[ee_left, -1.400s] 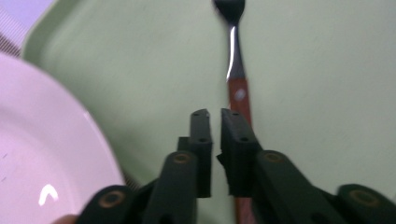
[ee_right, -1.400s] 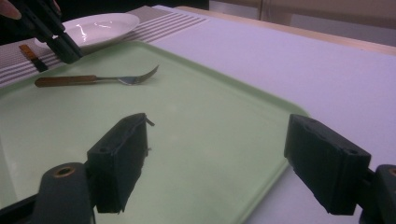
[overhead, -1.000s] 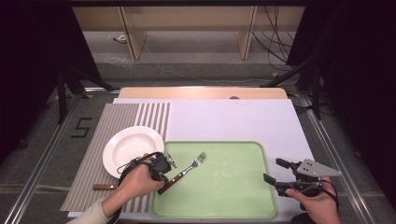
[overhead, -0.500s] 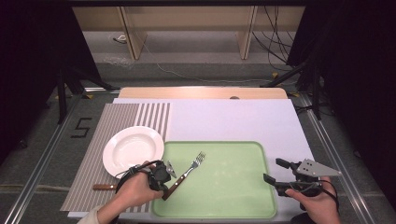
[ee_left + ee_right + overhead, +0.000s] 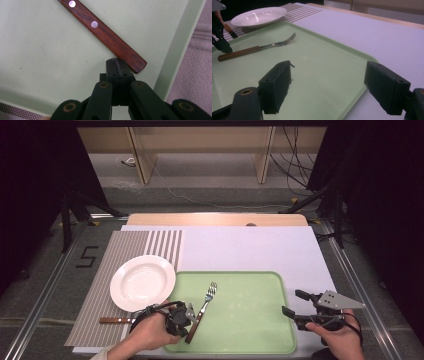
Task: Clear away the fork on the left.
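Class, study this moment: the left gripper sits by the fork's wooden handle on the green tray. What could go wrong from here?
1. The left gripper has its fingers shut, beside the end of the fork handle rather than around it; lifting now would likely leave the fork behind.
2. Pushing forward could slide the fork across the tray.
3. The plate lies close to the left hand; a wide swing might knock it.

A "5" on the floor (image 5: 86,256)
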Motion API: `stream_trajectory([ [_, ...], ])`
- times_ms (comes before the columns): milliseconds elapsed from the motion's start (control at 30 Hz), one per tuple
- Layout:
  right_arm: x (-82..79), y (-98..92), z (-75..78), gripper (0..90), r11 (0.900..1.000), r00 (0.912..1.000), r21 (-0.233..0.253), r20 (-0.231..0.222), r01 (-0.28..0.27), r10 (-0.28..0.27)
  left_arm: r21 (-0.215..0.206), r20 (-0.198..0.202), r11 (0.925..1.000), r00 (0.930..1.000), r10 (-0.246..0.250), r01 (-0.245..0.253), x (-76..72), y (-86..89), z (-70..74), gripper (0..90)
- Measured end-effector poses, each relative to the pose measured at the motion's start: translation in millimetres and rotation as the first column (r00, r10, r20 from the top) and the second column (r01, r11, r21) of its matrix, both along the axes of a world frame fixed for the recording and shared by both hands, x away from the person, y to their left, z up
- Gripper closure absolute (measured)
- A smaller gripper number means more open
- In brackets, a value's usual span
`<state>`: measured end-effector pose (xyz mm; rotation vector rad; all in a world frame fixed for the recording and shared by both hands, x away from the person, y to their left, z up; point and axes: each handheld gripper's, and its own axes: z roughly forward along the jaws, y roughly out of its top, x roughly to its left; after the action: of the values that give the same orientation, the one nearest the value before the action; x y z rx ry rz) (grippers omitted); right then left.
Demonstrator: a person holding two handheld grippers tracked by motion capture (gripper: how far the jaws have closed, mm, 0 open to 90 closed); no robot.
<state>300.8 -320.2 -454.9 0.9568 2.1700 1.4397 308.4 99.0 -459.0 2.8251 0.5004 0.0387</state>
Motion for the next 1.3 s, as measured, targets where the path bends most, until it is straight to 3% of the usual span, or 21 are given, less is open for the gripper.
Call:
stream_trajectory([
  [867,0.0,0.6,0.0,22.7,1.000,1.0000,-0.001,0.000,0.000,0.000,-0.014,0.014,0.9985,0.9985,-0.053,0.053,-8.4,-19.1,-0.1,89.5],
  [1300,0.1,0.7,-0.1,22.7,1.000,1.0000,0.000,-0.001,-0.002,0.002,-0.030,0.026,0.9945,0.9947,-0.099,0.100,-12.1,-40.5,-0.2,89.5],
])
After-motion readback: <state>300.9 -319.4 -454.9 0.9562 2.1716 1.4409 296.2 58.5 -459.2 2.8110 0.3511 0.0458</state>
